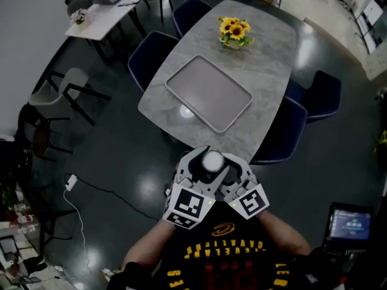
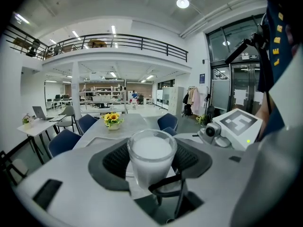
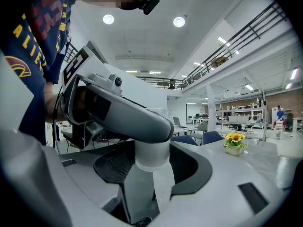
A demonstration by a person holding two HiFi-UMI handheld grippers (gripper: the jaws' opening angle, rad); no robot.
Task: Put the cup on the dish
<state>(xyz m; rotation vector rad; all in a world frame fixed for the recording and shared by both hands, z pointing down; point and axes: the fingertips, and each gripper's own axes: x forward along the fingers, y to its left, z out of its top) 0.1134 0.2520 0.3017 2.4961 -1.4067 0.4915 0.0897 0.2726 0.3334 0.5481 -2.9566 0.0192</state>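
Note:
A clear cup with a white filling hangs in front of my chest, over the dark floor and short of the table. My left gripper is shut on it: in the left gripper view the cup stands upright between both dark pads. My right gripper closes round the same cup lower down, its pads against the sides, with the left gripper's jaw lying across the cup's top. The dish, a flat grey rectangular tray, lies bare on the grey table.
A pot of sunflowers stands on the table's far end. Blue chairs ring the table; one chair is just ahead on my right. A cable and plug lie on the floor at the left.

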